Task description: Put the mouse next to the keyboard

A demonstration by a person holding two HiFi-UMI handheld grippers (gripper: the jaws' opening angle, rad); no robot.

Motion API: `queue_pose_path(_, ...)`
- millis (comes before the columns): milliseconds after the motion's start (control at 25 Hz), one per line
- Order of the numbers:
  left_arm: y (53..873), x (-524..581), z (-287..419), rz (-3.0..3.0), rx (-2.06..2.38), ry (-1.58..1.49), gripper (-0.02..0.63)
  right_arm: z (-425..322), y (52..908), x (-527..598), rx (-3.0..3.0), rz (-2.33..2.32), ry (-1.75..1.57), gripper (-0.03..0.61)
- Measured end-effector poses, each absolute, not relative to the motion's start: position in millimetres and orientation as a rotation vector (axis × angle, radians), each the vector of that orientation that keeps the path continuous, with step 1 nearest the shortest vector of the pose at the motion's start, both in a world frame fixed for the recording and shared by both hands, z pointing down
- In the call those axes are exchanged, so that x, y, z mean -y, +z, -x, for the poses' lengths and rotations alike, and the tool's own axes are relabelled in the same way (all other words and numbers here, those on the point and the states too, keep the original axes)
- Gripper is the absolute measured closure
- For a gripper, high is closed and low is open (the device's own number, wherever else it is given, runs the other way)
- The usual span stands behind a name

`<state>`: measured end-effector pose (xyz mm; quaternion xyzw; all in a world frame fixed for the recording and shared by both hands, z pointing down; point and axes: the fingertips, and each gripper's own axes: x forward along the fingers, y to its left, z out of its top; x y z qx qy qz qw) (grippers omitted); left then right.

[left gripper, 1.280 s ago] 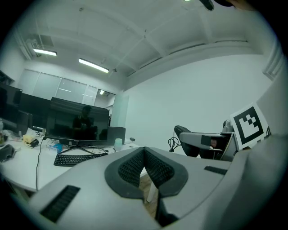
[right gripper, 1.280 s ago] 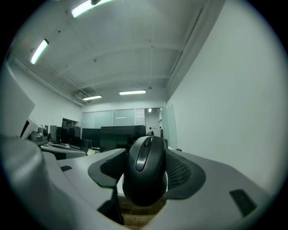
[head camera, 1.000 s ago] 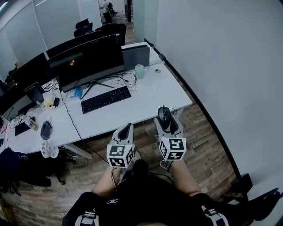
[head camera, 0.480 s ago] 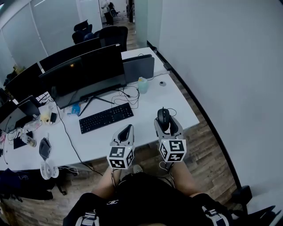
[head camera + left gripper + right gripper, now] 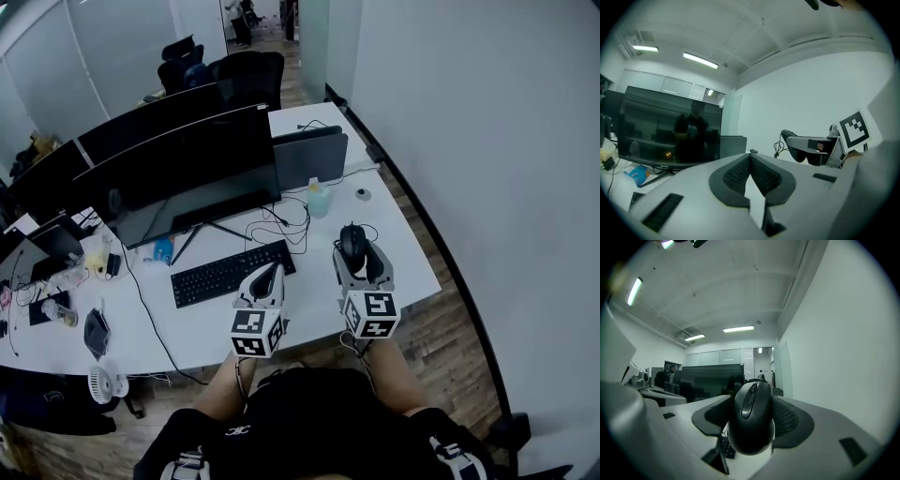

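Grips the mouse [image 5: 351, 242] between the 2 jaws of the right gripper [image 5: 359, 257] above the desk [image 5: 405, 267], right of the keyboard [image 5: 230, 273] and apart from it (left gripper [image 5: 270, 273] pinched together on nothing, hovering by the keyboard's right end).

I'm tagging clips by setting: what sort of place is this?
Probably an open-plan office: a wide monitor and a keyboard on a long white desk, with office chairs behind.
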<state>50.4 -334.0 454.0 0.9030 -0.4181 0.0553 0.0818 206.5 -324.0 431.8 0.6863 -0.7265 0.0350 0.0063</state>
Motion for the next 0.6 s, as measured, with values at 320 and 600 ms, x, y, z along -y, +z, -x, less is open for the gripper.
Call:
queue_pose_path(320, 468.5, 380.7, -39.8, -2.596, 1.35, 0.189, 0.601, -206.7, 454.1, 395.6, 2.308, -2.019, 0.171, 0.295)
queue_pose_path(600, 472.4, 415.3, -26.8, -2.491, 1.494, 0.177, 0.601, -196.6, 483.9, 459.9, 2.37, -1.857, 0.216, 0.295)
